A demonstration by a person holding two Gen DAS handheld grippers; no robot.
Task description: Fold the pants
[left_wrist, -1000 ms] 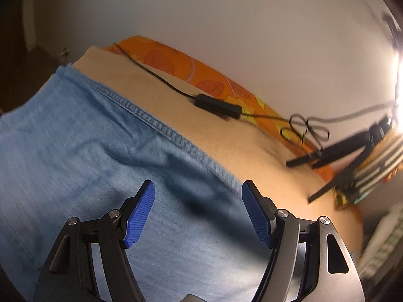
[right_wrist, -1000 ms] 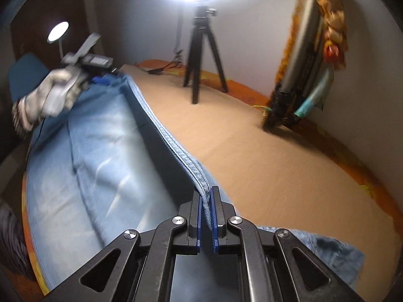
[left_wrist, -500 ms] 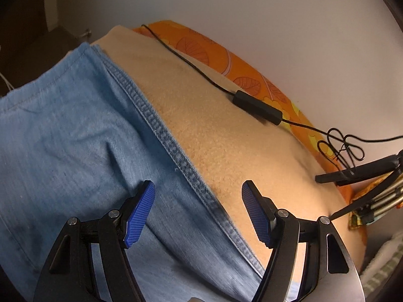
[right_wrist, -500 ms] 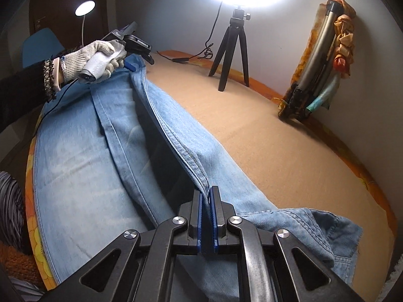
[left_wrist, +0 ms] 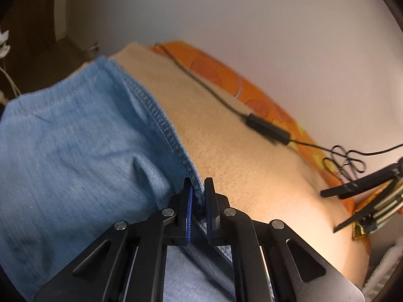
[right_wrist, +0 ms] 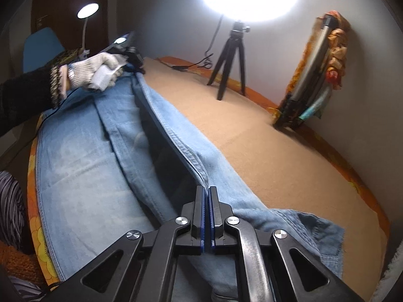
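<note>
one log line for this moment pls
task: fold pants | left gripper: just closed on jeans seam | right gripper: shut on seam | surface: tan blanket

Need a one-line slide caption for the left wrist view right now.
Left gripper pinches the stitched side seam of blue jeans lying on a tan blanket.

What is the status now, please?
Left gripper just closed on jeans seam. Right gripper shut on the same seam. Tripod stands clear on blanket.

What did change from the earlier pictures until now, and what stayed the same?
The left gripper, open over the jeans earlier, came to their stitched edge and has just been closing; its pads now pinch it. The right gripper stayed clamped on the jeans' seam; the tripod stayed put.
</note>
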